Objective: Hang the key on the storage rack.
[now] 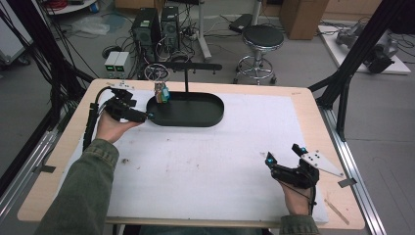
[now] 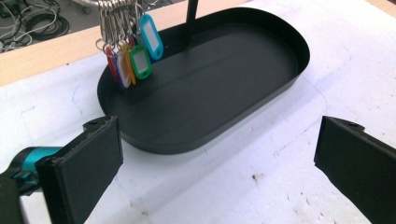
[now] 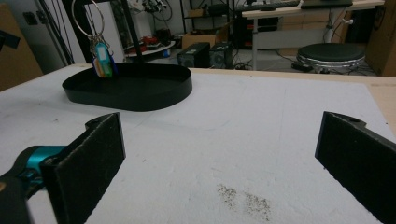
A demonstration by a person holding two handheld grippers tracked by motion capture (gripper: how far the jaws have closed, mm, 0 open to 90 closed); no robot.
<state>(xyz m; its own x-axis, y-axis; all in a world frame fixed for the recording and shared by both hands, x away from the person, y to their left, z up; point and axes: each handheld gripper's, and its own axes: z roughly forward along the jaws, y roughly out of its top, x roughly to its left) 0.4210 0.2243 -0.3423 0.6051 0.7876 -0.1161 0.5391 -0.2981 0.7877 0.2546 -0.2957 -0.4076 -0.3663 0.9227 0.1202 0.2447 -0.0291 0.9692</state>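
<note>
Black oval metal tray (image 1: pixel 205 117) sits just beyond our left gripper (image 1: pixel 147 115), jaws spread wide and empty; coloured plastic key tags (image 2: pixel 133 58) hang over its far-left end. Our right gripper (image 1: pixel 284 157) waits well apart, also wide.

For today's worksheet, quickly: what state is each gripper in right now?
Left gripper: open, holding nothing, next to the black tray.
Right gripper: open, holding nothing, above the white mat.

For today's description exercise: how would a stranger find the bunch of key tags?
Find the black oval tray at the table's far side. At its left end, beside the left gripper, coloured key tags hang from a wire ring: the only brightly coloured things there.
</note>
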